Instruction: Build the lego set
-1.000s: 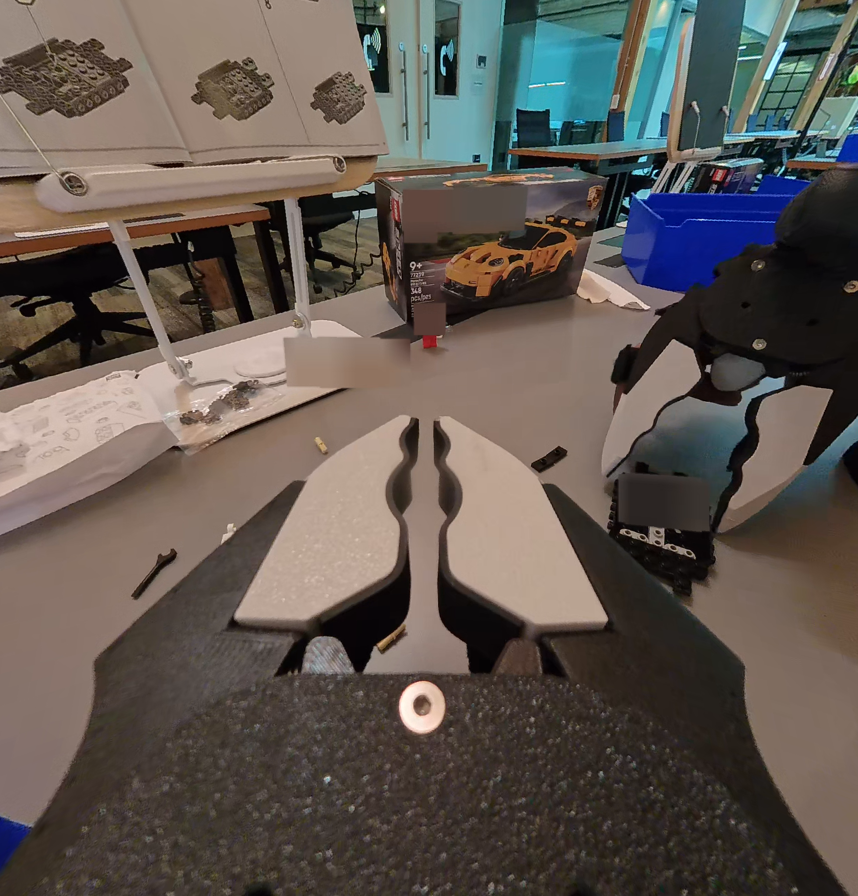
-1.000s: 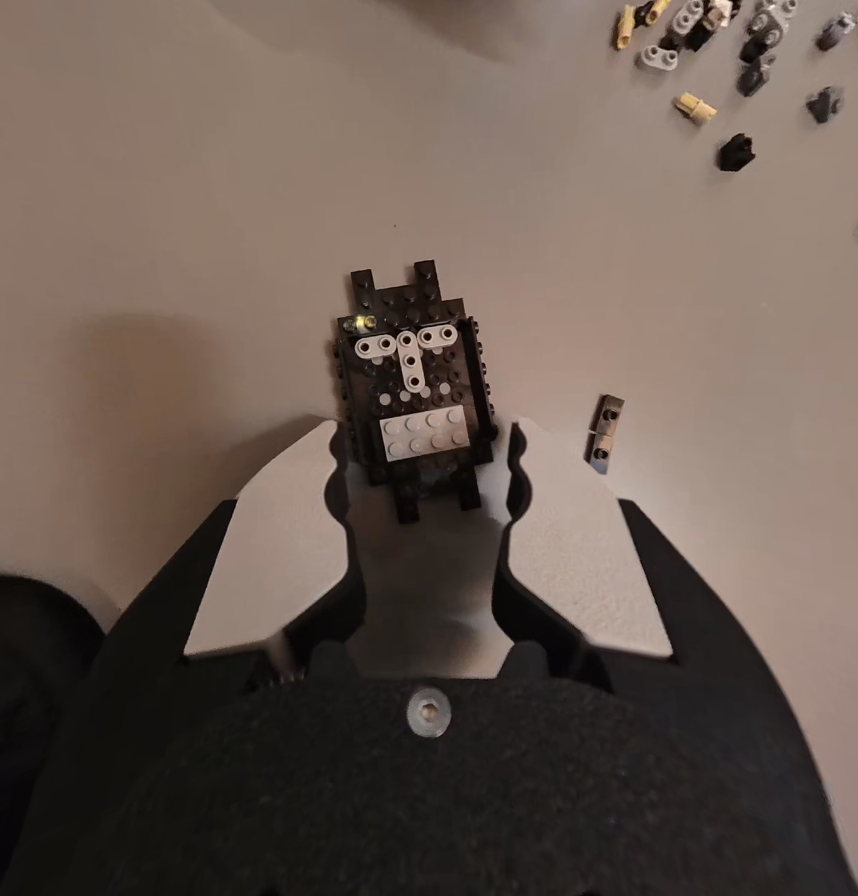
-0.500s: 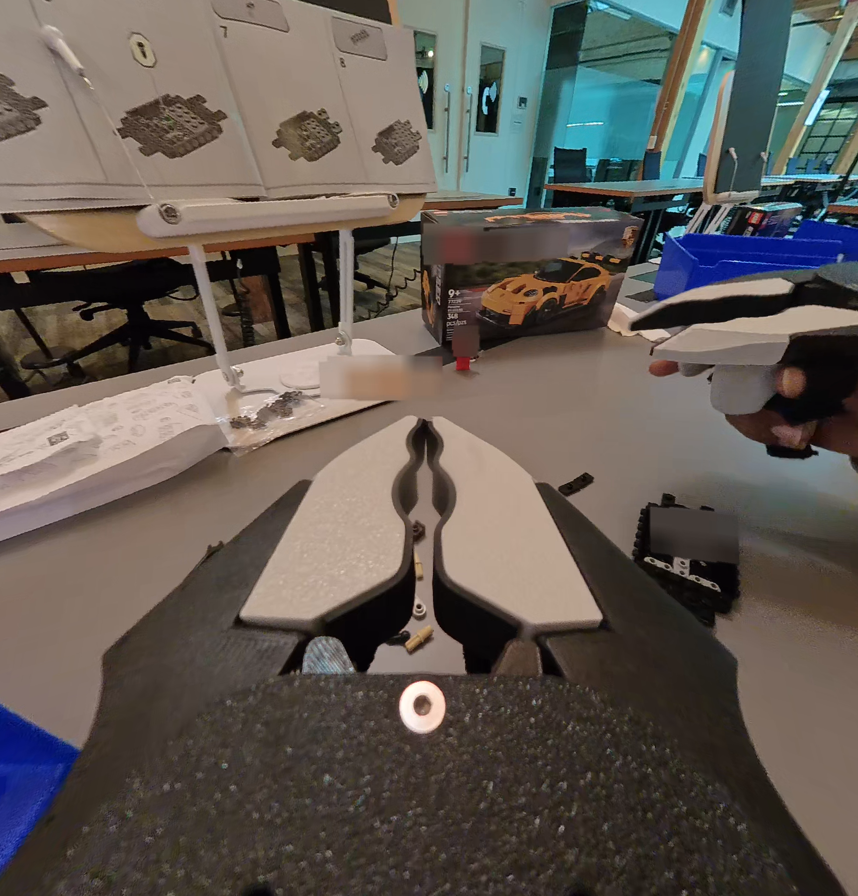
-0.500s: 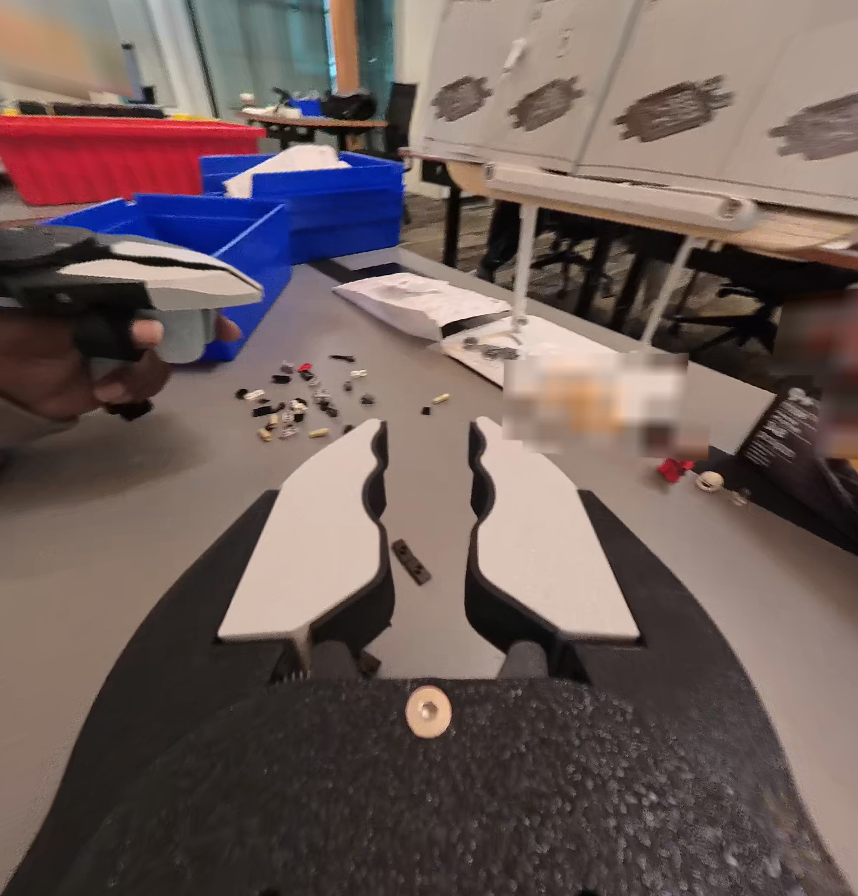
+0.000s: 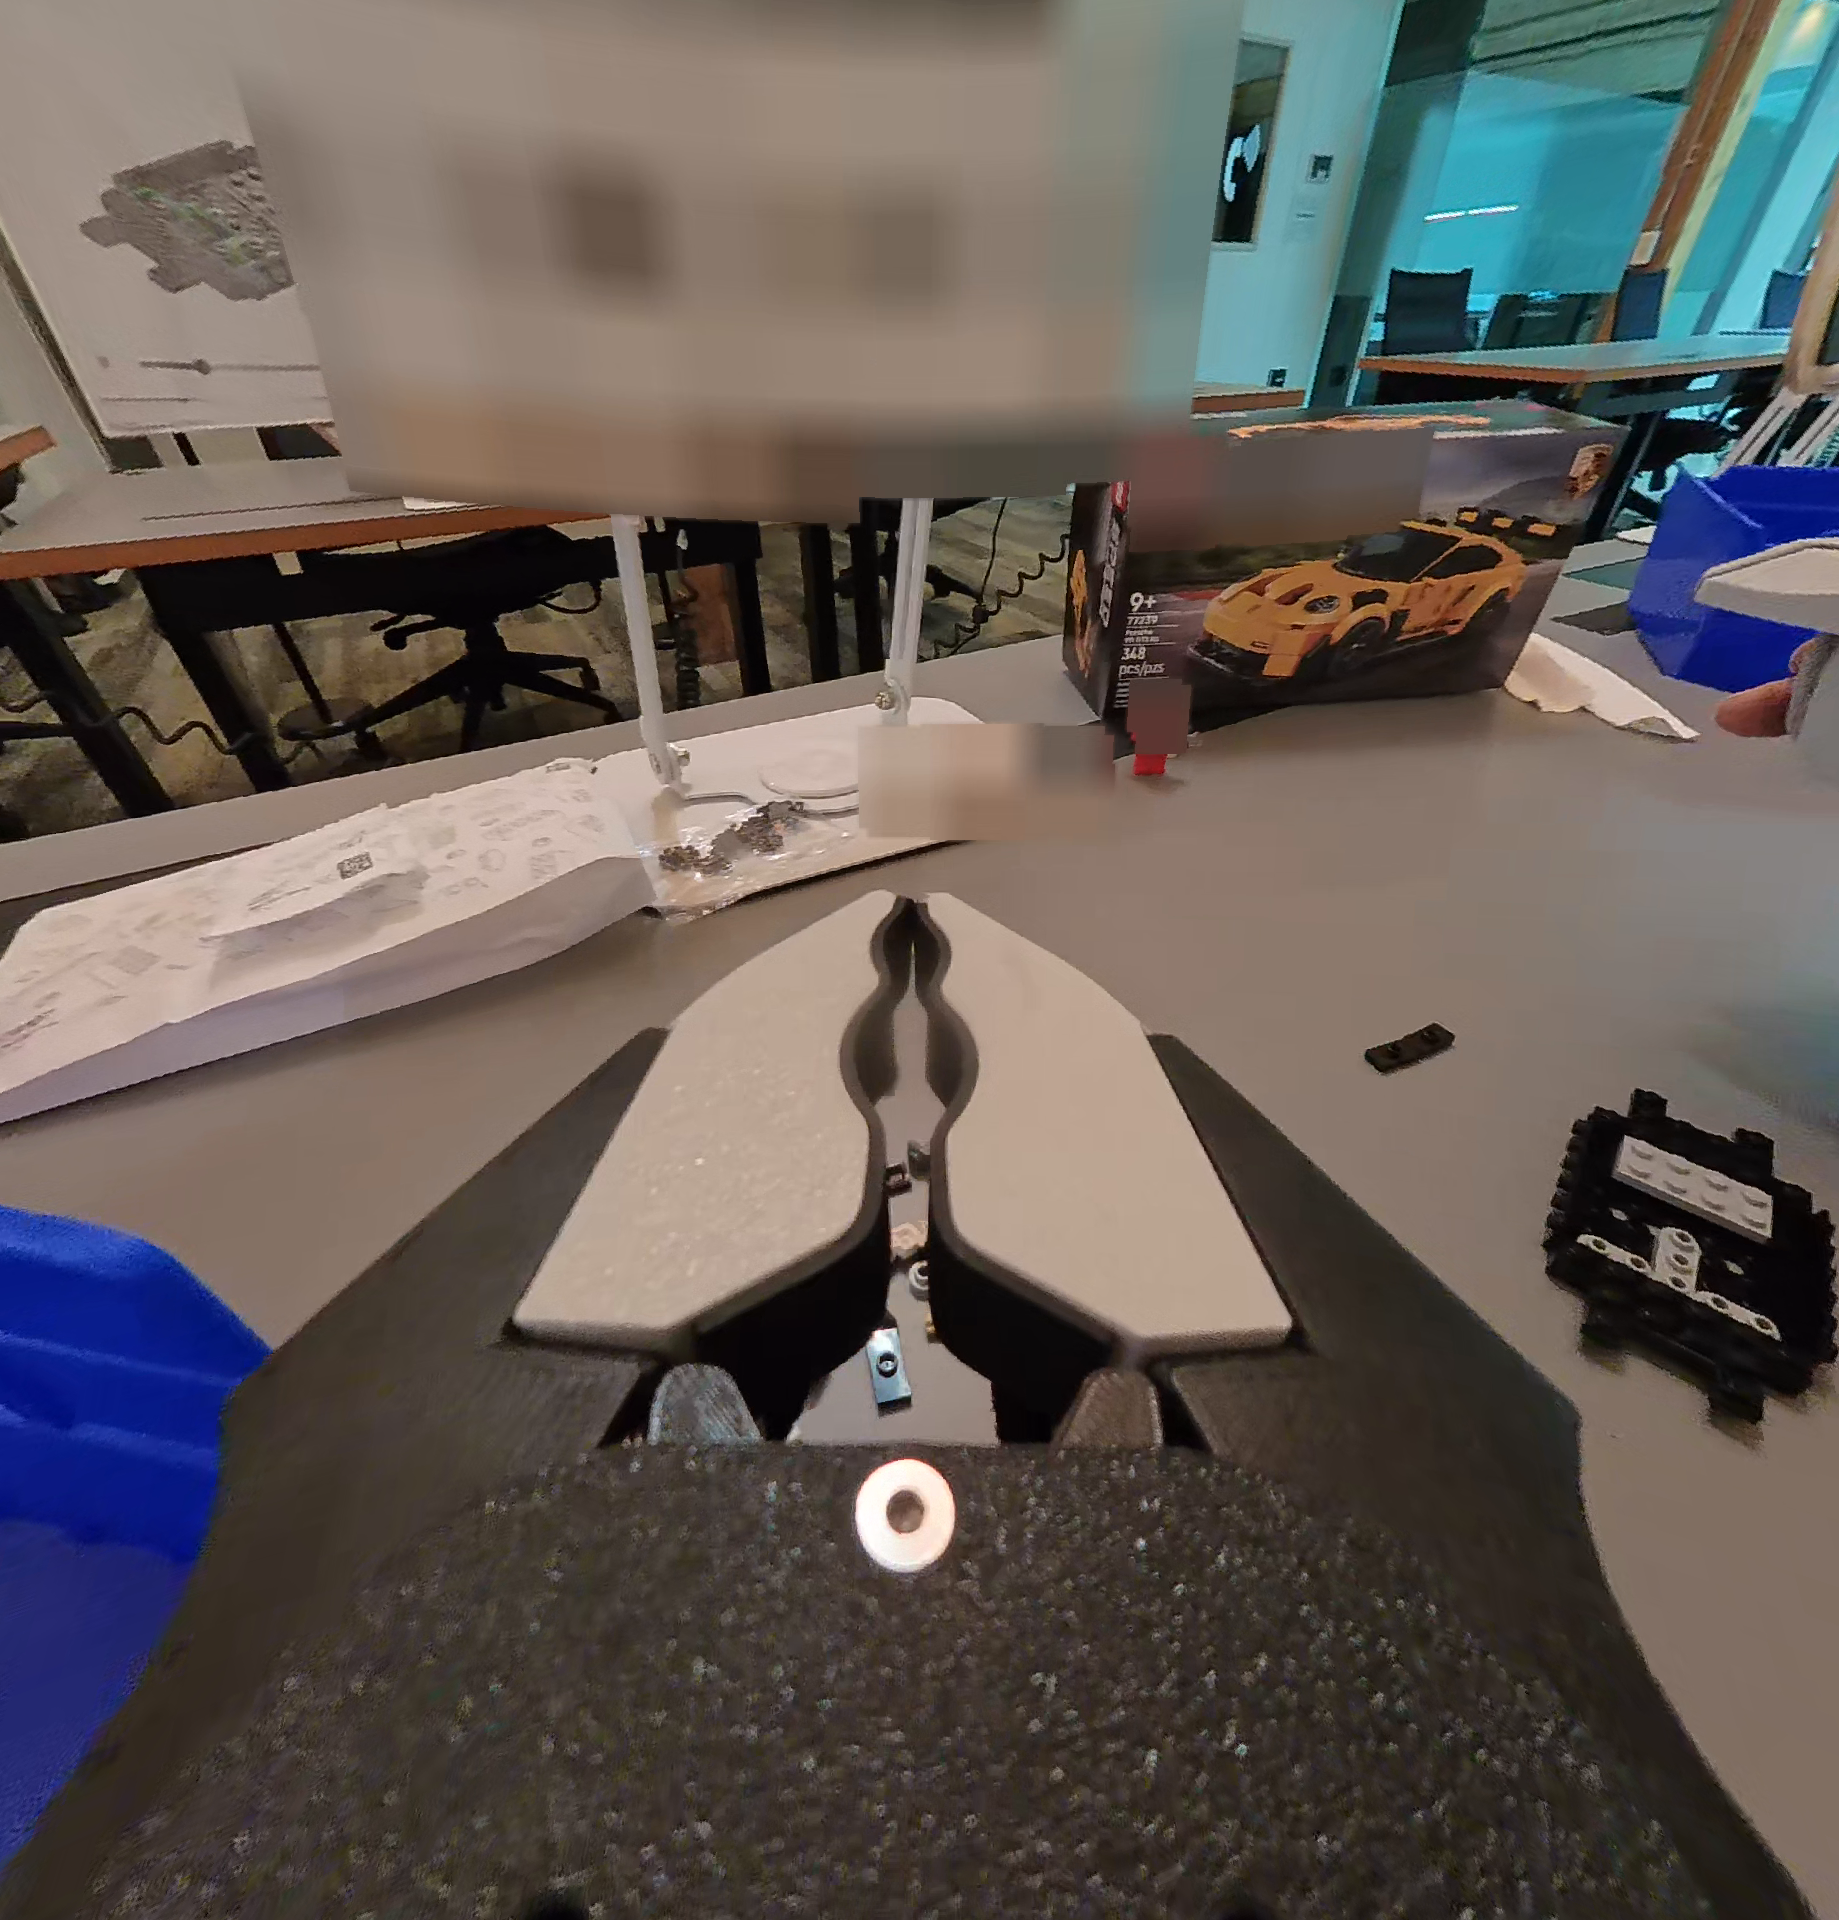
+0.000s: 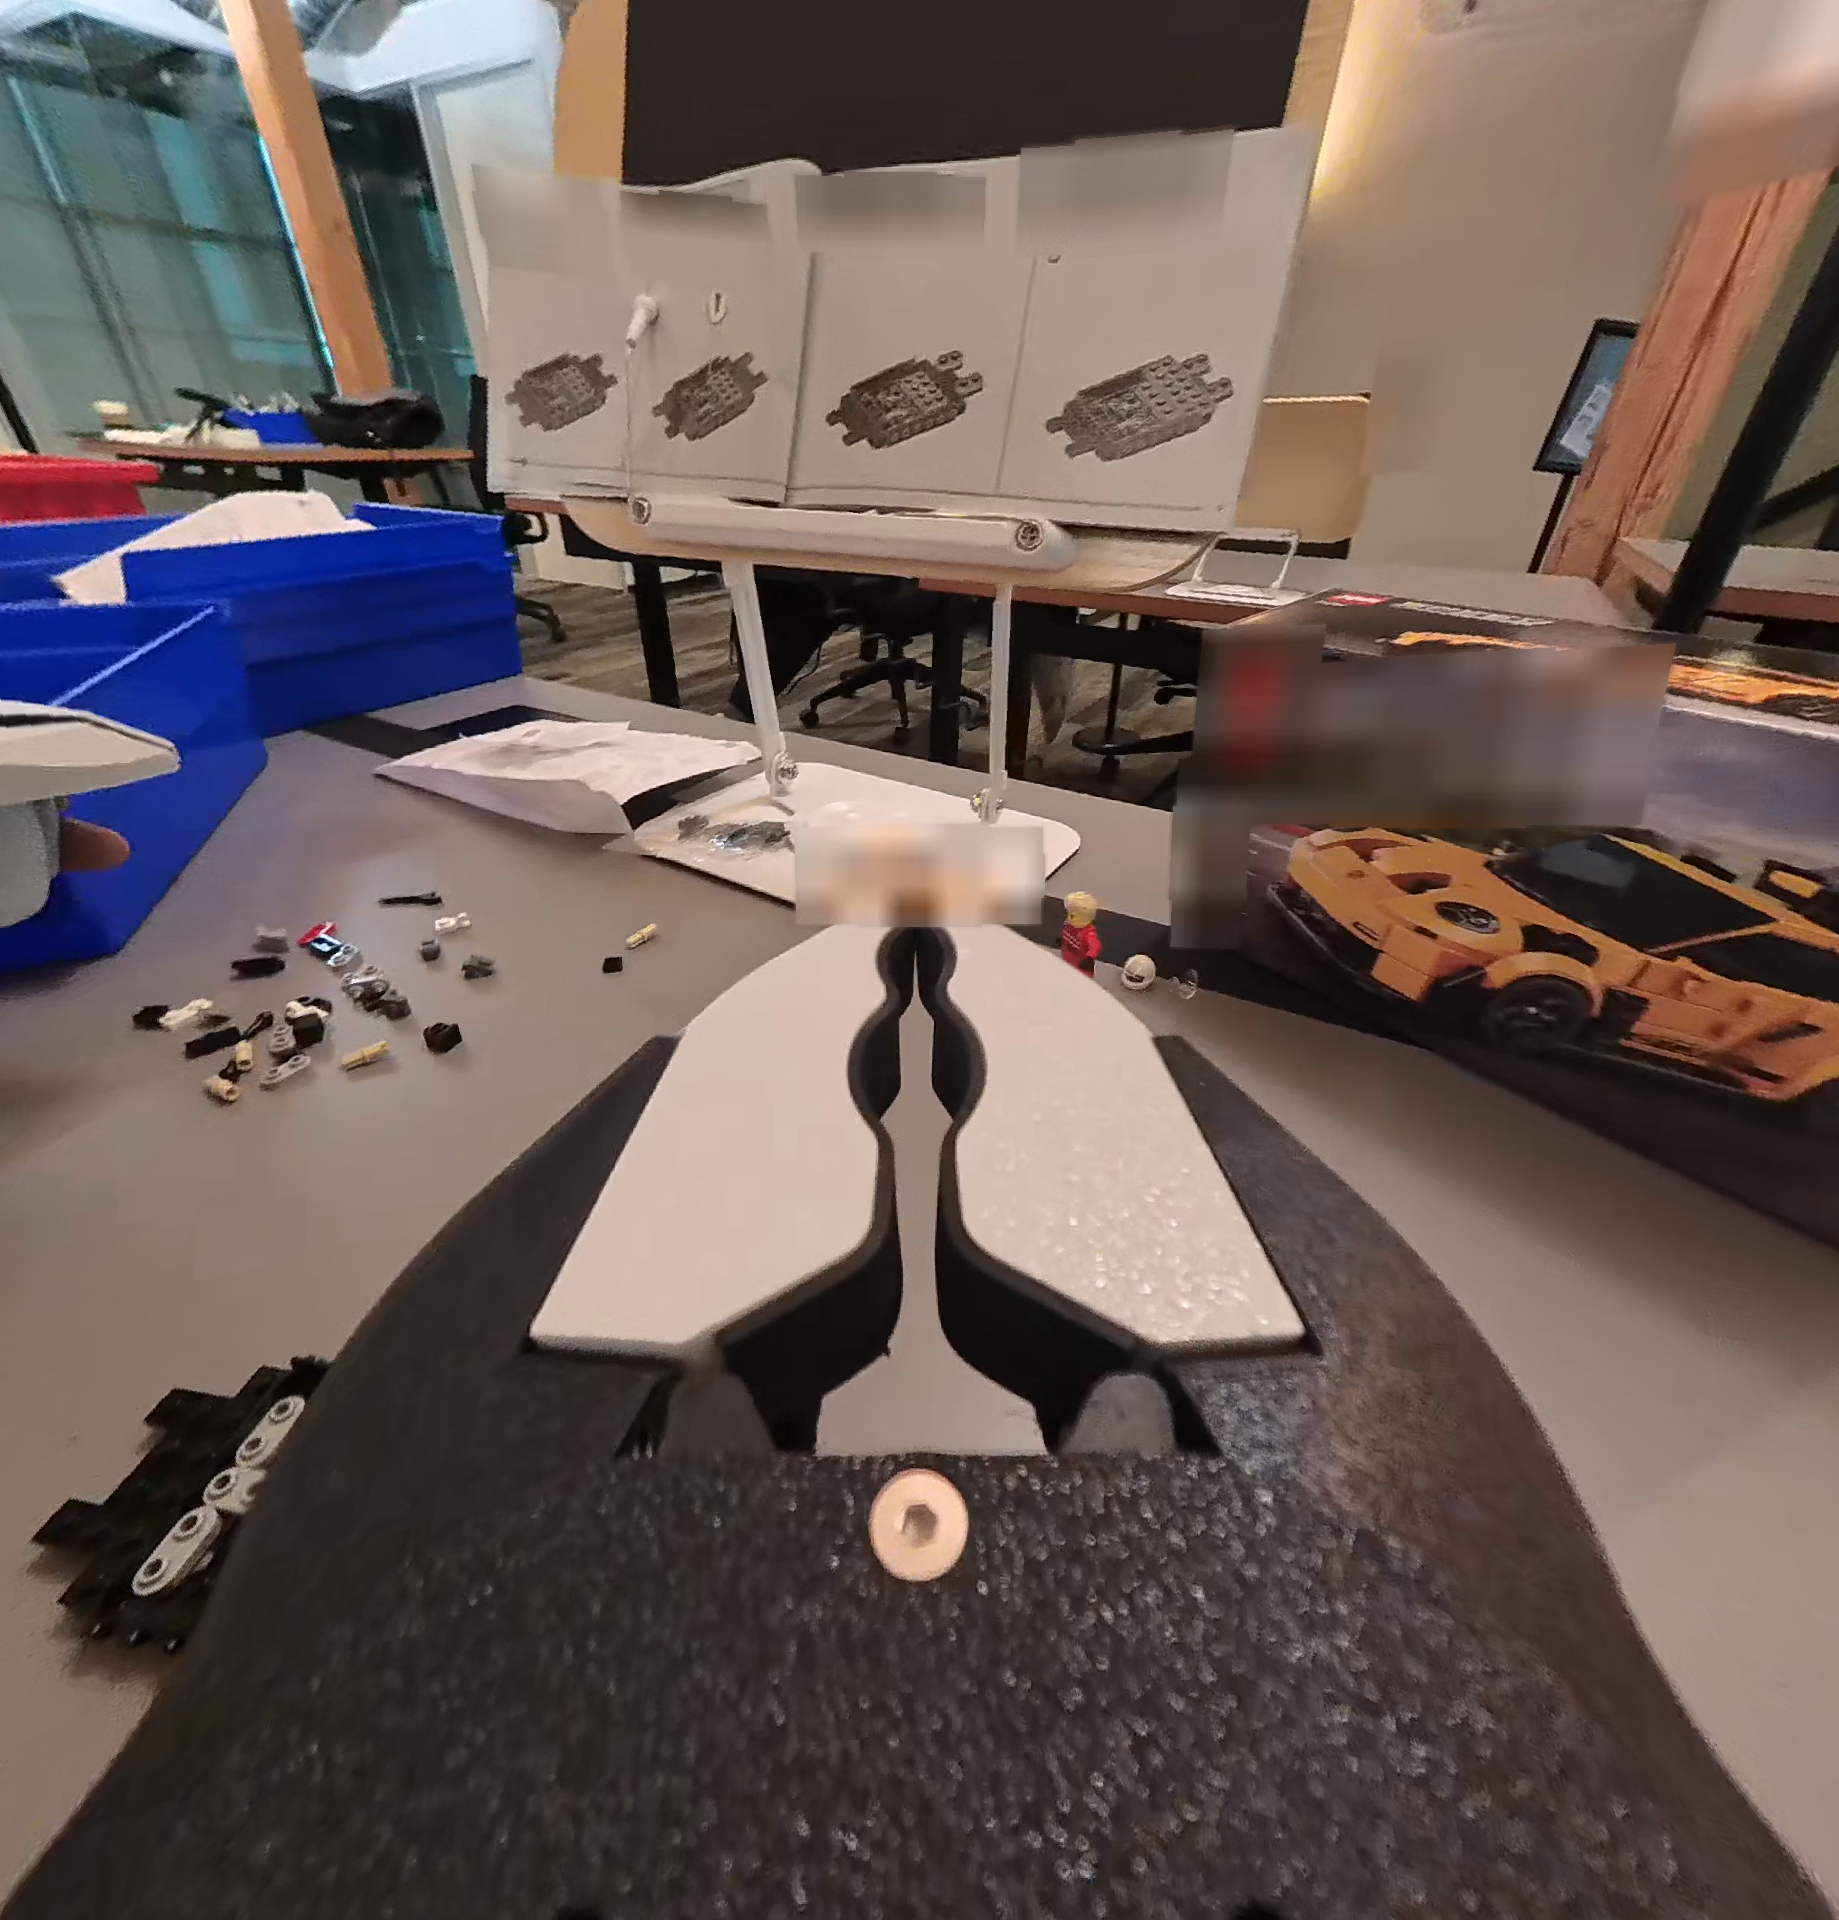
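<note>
Grey table (image 6: 1414, 1226): bare work surface. Blue bins (image 6: 302, 613): far left of table, stacked, white paper inside. Red bin (image 6: 32, 499): behind the blue ones. Office chairs (image 5: 479, 665): beyond the far table edge. Wooden-topped desks (image 5: 1580, 364): far background.

Left gripper (image 5: 913, 914) showing grainy black shell, pale grey wavy-edged fingers (image 5: 723, 1153), silver screw (image 5: 904, 1512), right gripper (image 6: 920, 940) looking alike

Grey counter (image 6: 1154, 1122). On it: loose small pieces (image 6: 302, 1008) left of the right jaws; black plate assembly (image 5: 1694, 1257) right of the left jaws; set box (image 6: 1517, 883); white stand base (image 6: 894, 821); paper bag (image 5: 271, 945); blue bins (image 6: 167, 665).
</note>
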`<action>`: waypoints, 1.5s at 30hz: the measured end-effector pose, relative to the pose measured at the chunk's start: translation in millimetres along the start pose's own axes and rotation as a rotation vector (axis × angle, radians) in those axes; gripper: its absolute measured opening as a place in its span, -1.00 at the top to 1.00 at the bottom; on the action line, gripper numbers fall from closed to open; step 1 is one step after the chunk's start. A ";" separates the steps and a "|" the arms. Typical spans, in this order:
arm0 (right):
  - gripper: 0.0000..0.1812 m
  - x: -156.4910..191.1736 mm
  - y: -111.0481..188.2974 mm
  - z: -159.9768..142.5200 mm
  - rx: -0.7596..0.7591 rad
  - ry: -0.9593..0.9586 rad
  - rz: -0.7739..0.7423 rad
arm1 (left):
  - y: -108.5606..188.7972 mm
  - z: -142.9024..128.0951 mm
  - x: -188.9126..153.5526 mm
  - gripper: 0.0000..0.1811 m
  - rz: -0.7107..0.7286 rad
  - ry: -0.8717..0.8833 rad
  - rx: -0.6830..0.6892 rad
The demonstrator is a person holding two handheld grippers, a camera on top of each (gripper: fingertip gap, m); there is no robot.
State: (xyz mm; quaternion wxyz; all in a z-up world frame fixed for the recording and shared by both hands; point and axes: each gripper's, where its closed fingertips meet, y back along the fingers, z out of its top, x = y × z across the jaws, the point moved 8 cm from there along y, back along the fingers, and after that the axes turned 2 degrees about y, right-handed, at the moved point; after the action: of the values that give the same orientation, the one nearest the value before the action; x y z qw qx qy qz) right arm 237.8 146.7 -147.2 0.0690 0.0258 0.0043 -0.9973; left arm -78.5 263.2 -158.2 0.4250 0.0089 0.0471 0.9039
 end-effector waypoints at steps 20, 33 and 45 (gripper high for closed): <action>1.00 5.4 -9.4 -19.1 0.081 -0.050 0.069 | 7.1 10.8 19.7 1.00 0.079 -0.001 -0.035; 1.00 6.6 -10.3 -20.9 0.101 -0.066 0.096 | 14.9 13.7 45.1 1.00 0.159 0.010 0.063; 1.00 9.5 -12.0 -23.8 0.126 -0.088 0.136 | 2.4 -5.3 35.5 1.00 0.084 -0.028 0.245</action>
State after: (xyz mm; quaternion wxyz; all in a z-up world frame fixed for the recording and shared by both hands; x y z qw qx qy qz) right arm 227.9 157.5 -171.4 0.1348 -0.0133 -0.0630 -0.9888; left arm -103.3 288.6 -164.1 0.3833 0.0753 0.1508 0.9081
